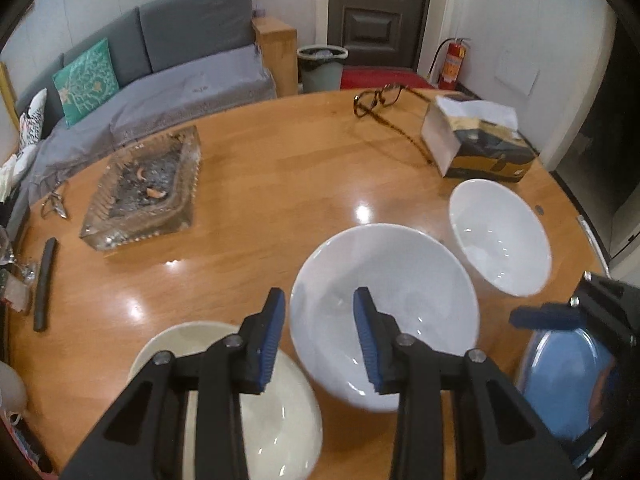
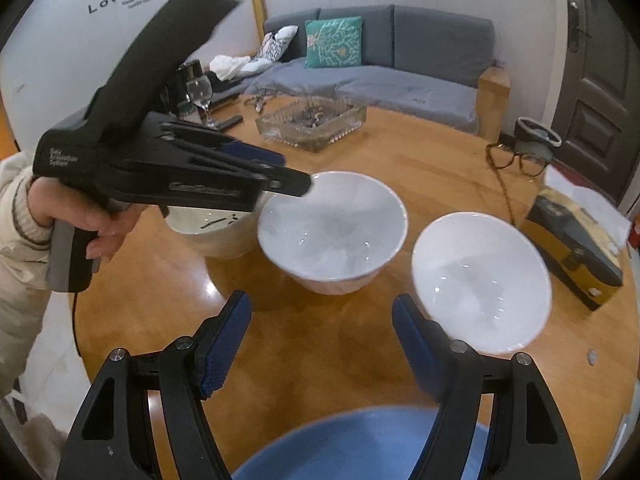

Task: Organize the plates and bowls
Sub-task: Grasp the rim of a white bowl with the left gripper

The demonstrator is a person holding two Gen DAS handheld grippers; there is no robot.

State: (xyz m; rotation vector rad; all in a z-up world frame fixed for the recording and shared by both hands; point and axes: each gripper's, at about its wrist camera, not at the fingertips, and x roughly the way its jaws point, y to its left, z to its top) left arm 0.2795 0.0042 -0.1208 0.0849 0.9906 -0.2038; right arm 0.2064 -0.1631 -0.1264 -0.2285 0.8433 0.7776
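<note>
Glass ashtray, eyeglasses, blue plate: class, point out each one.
glass ashtray point(image 1: 144, 188), left wrist view, ash-covered floor.
eyeglasses point(image 1: 376, 100), left wrist view, frame bridge.
blue plate point(image 2: 352, 444), right wrist view, bare centre.

Your left hand-held gripper point(image 1: 320, 336) is held forward and tipped downward, its blue-padded fingers point(image 1: 272, 340) spread apart with nothing between them. In the right wrist view your left hand point(image 2: 94, 226) wraps the grip, the cream sleeve cuff at the wrist. Your right hand-held gripper point(image 2: 322, 344) also points forward and down, fingers point(image 2: 224, 340) parted wide and holding nothing. Your right hand itself seems out of sight behind its camera.
</note>
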